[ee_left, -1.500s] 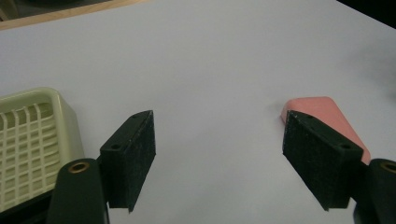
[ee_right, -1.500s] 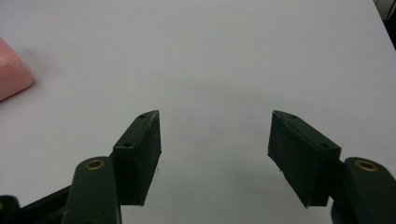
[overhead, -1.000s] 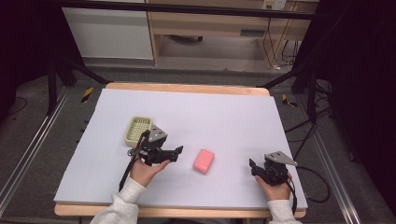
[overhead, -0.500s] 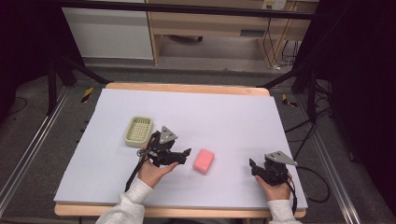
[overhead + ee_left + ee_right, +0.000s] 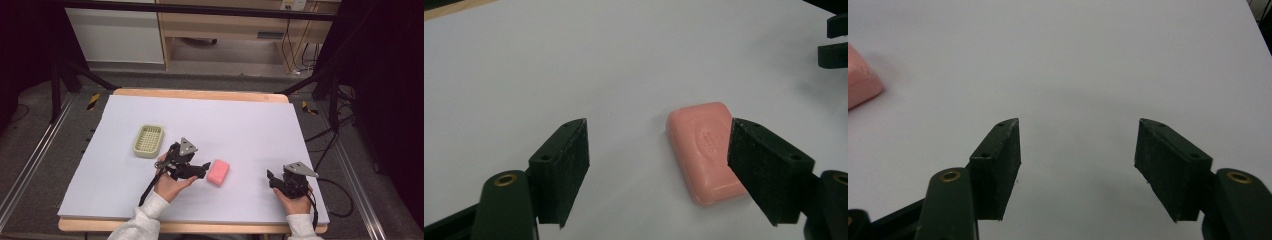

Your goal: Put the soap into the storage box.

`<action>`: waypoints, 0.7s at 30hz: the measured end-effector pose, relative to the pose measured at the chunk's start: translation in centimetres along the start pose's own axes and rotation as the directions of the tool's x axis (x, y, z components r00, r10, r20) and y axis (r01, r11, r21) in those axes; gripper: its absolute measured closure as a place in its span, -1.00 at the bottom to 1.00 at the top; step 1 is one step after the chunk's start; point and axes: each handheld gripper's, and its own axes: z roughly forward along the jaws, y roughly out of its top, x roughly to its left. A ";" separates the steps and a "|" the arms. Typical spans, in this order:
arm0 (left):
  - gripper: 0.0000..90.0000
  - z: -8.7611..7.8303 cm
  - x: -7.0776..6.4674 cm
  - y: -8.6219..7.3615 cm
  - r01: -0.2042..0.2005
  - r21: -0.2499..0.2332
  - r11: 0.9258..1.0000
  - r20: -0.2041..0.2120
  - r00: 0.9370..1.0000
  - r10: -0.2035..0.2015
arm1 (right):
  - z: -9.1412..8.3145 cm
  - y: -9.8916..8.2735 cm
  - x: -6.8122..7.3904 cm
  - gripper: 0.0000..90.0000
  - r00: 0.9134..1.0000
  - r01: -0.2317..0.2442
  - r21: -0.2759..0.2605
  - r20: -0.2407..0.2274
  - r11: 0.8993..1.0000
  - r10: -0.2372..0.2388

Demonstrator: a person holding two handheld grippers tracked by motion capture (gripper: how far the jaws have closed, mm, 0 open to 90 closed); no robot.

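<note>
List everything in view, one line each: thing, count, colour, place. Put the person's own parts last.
soap bar: one, pink, lying flat on the sheet just ahead of the left gripper.
soap dish: one, pale yellow-green, slotted, left of centre on the sheet.
sheet: one, pale lilac-white, covering the tabletop.
table: one, light wood, edge showing around the sheet.
left gripper: one, black, jaws open, the soap not yet between them.
right gripper: one, black, jaws open, nothing between them, near right.
sleeves: two, white, at the near edge.
</note>
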 end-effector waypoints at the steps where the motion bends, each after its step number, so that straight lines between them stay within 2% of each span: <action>1: -0.46 0.1 -0.1 0.0 0.000 -0.001 1.000 0.002 1.000 0.000 | 0.0 0.0 0.0 -0.22 1.000 0.000 0.000 0.000 1.000 0.000; 21: -0.51 2.0 -2.1 0.6 -0.025 0.044 0.999 0.028 0.999 0.024 | 0.0 0.0 0.0 -0.21 1.000 -0.003 0.001 -0.002 1.000 0.003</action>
